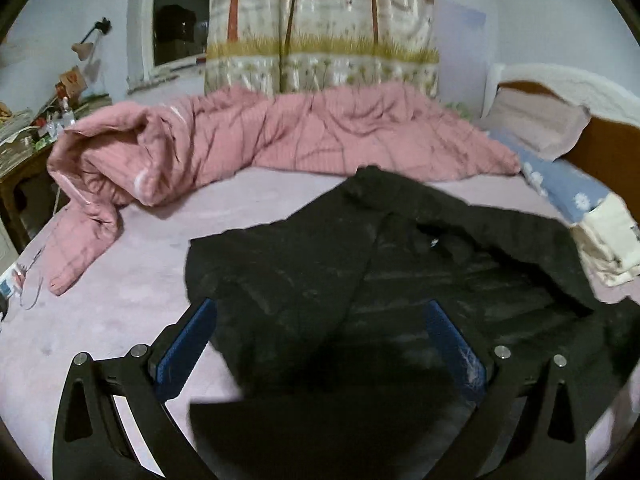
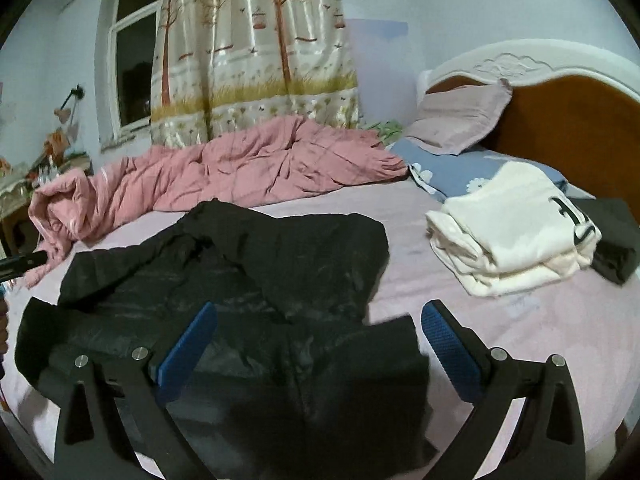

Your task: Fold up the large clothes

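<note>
A large black jacket [image 1: 360,280] lies spread and partly folded on the pink bed sheet [image 1: 120,280]. It also shows in the right wrist view [image 2: 240,280]. My left gripper [image 1: 320,320] is open and empty, its blue pads [image 1: 188,344] wide apart just above the jacket's near left part. My right gripper [image 2: 320,320] is open and empty, its blue pads [image 2: 448,340] spread above the jacket's near right edge. The left gripper's tip [image 2: 24,262] shows at the left edge of the right wrist view.
A crumpled pink quilt [image 1: 260,140] lies along the far side of the bed. A folded white garment [image 2: 512,228] and a folded dark one [image 2: 616,236] lie at the right near the blue pillow [image 2: 460,168] and headboard [image 2: 560,120]. A cluttered side table [image 1: 24,136] stands at left.
</note>
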Motion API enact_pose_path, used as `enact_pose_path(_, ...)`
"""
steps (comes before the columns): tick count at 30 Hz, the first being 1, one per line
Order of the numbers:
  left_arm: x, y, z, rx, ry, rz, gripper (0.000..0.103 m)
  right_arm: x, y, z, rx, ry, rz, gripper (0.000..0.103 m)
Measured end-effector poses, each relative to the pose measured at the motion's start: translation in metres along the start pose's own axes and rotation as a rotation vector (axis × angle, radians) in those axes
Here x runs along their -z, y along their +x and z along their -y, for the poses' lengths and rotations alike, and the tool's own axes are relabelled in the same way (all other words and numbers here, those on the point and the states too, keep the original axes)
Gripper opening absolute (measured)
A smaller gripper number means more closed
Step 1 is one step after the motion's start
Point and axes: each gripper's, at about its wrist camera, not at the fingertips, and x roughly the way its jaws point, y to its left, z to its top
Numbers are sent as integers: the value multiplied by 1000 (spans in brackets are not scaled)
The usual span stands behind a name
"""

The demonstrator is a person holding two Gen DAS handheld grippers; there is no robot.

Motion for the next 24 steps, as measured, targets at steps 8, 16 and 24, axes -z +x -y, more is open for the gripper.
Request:
enact_pose_path(8, 22, 93, -12, -72, 39, -324, 76, -50, 52, -52, -53, -90, 8, 103)
enact_pose_path(16, 28, 80, -43, -95, -107, -254, 10, -47, 90, -114, -125, -219, -87, 103)
enact_pose_path(24, 46, 44, -132, -130, -606, -148, 11, -91, 169, -188, -157, -276, -336, 103)
